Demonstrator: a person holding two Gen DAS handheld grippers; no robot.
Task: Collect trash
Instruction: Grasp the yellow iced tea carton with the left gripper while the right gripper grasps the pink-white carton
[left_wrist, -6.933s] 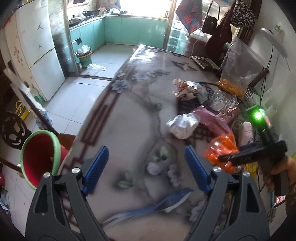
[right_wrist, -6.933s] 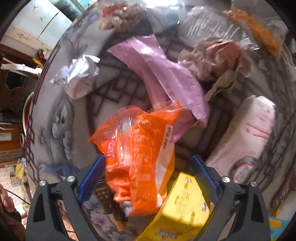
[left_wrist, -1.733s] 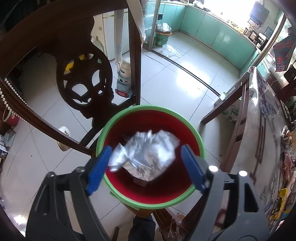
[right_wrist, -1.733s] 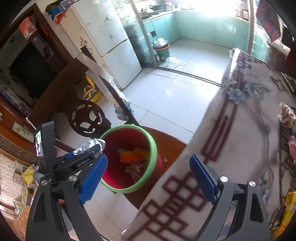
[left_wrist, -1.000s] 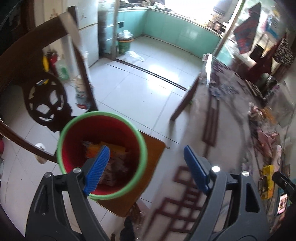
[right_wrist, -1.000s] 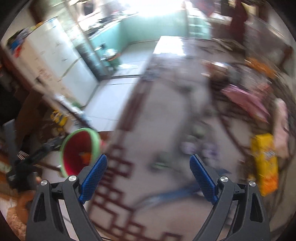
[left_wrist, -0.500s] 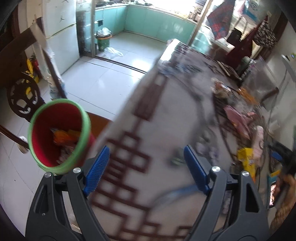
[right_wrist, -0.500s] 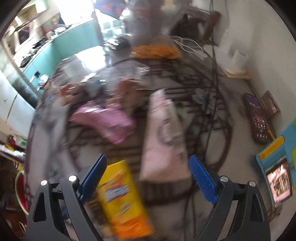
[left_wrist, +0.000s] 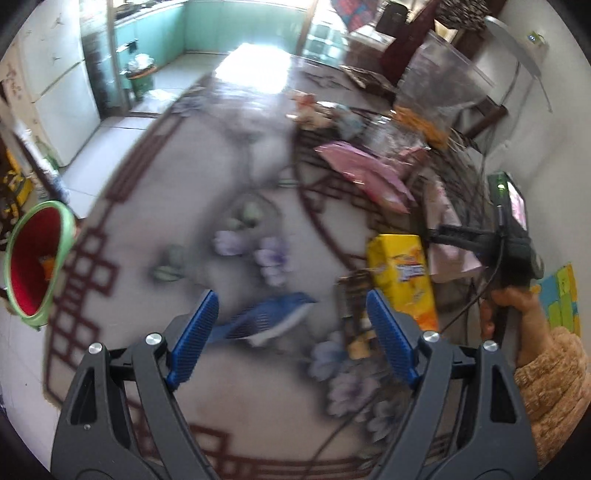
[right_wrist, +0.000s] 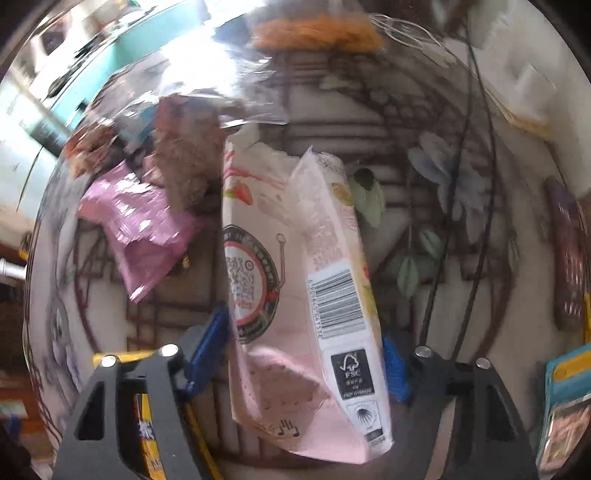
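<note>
My left gripper (left_wrist: 291, 336) is open and empty above the patterned table (left_wrist: 155, 221), just left of a yellow snack box (left_wrist: 400, 273). My right gripper (right_wrist: 303, 358) has its blue pads on either side of a pale pink carton (right_wrist: 295, 295) with a barcode; the carton fills the gap, but a firm grip cannot be told. In the left wrist view the right gripper (left_wrist: 454, 236) reaches over the same carton (left_wrist: 445, 254). A purple-pink wrapper (right_wrist: 144, 225) (left_wrist: 365, 173) and a crumpled brown wrapper (right_wrist: 181, 155) lie further back. The red bin with a green rim (left_wrist: 33, 258) stands beside the table at far left.
A clear plastic bag (left_wrist: 439, 85) with orange snacks (right_wrist: 314, 33) sits at the table's far side. Black cables (right_wrist: 458, 206) run across the table on the right. A dark phone (right_wrist: 569, 258) and a colourful tablet (right_wrist: 565, 398) lie near the wall. A white fridge (left_wrist: 55, 85) stands left.
My left gripper swung from over the red bin back above the table. My right gripper moved in from the bin side and closed around the pink carton.
</note>
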